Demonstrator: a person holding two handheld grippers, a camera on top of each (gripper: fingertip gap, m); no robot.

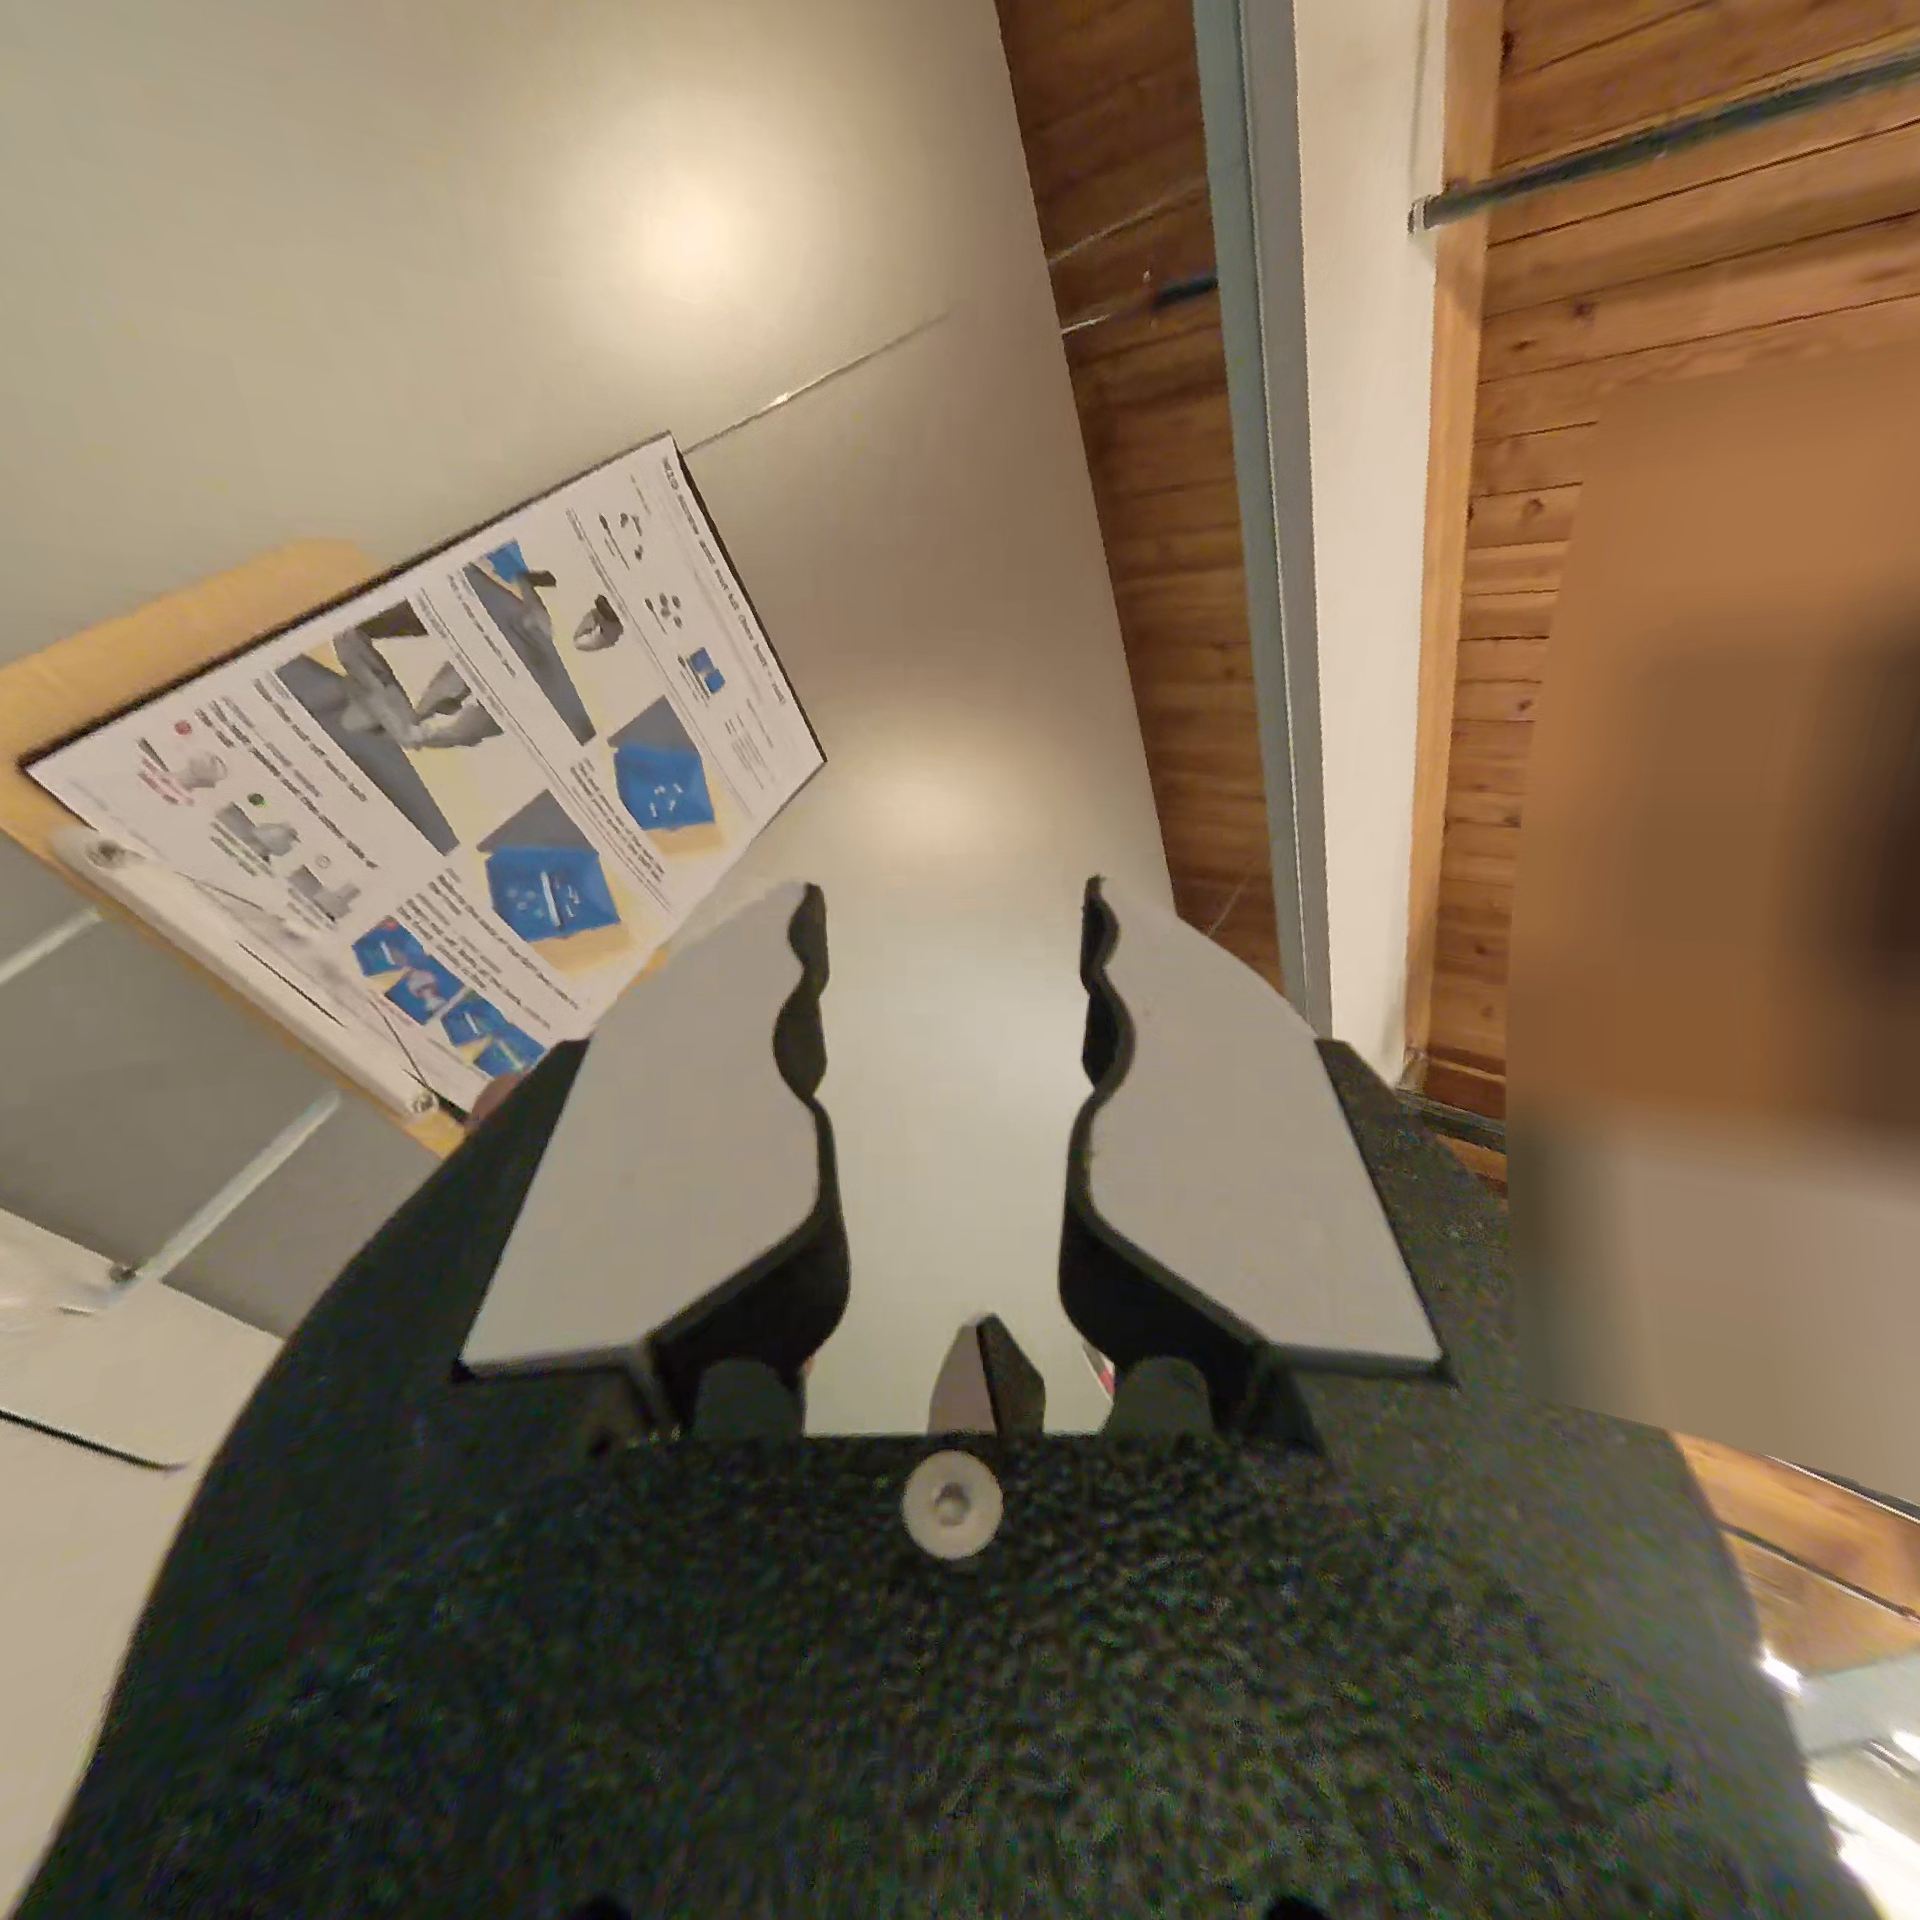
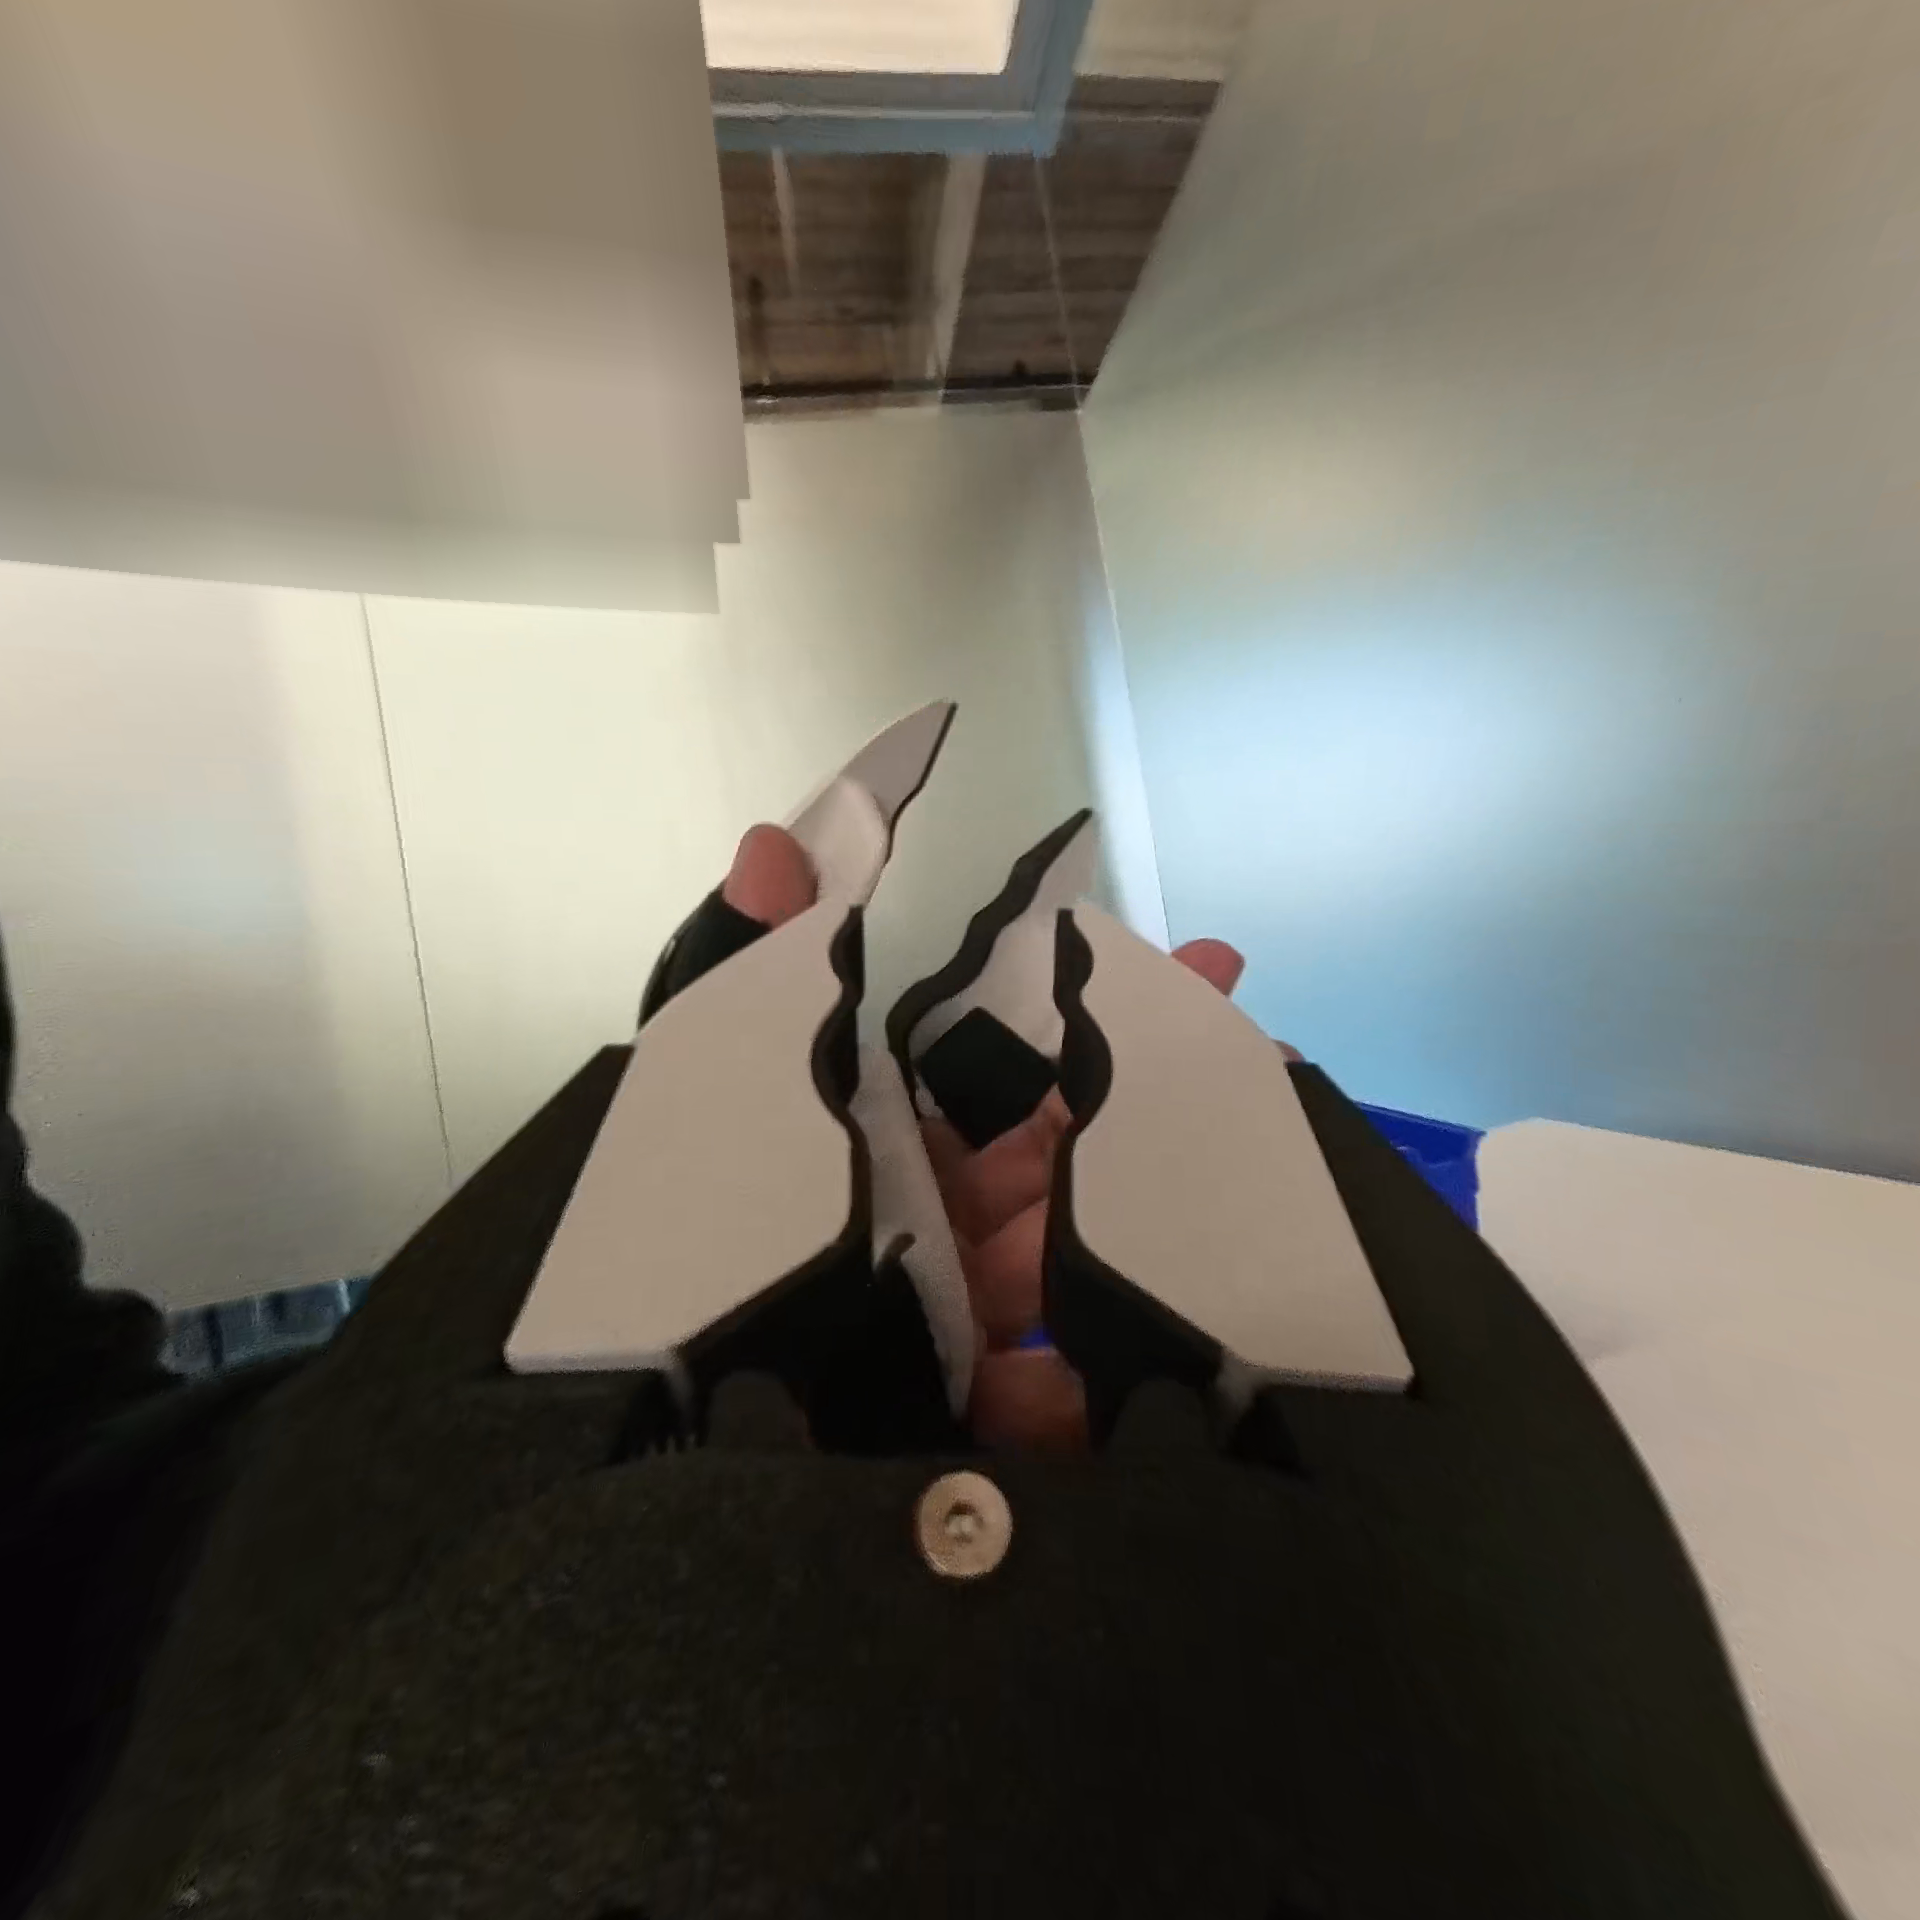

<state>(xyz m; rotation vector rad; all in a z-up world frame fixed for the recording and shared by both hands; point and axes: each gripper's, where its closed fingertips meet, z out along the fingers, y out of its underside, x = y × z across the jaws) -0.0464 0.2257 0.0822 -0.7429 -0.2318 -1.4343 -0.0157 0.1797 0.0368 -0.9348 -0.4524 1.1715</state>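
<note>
A large blurred patch covers the right side of the left wrist view, and another covers the upper left of the right wrist view, so whatever lies behind them cannot be made out. Behind everything run pale wall panels (image 1: 520, 260), with a wood-plank surface (image 1: 1143, 520) beyond them and a white ledge (image 2: 1714, 1299) at the right. A blue bin (image 2: 1439, 1158) peeks out from behind the right gripper's body; only a corner shows, and its contents are hidden.

An instruction sheet (image 1: 436, 790) on a tan board leans tilted at the left (its print is too blurred to make out anyway), its long axis running from lower left to upper right.

The left gripper (image 1: 948, 914) points up at the pale panel, its jaws well apart with only bare wall between them.

The right gripper (image 2: 958, 920) also stands parted, gripping nothing. Just past its fingertips sits the other gripper's pair of fingers (image 2: 883, 790), pointing up and away, with a hand (image 2: 997, 1184) wrapped about that tool, partly hidden.
</note>
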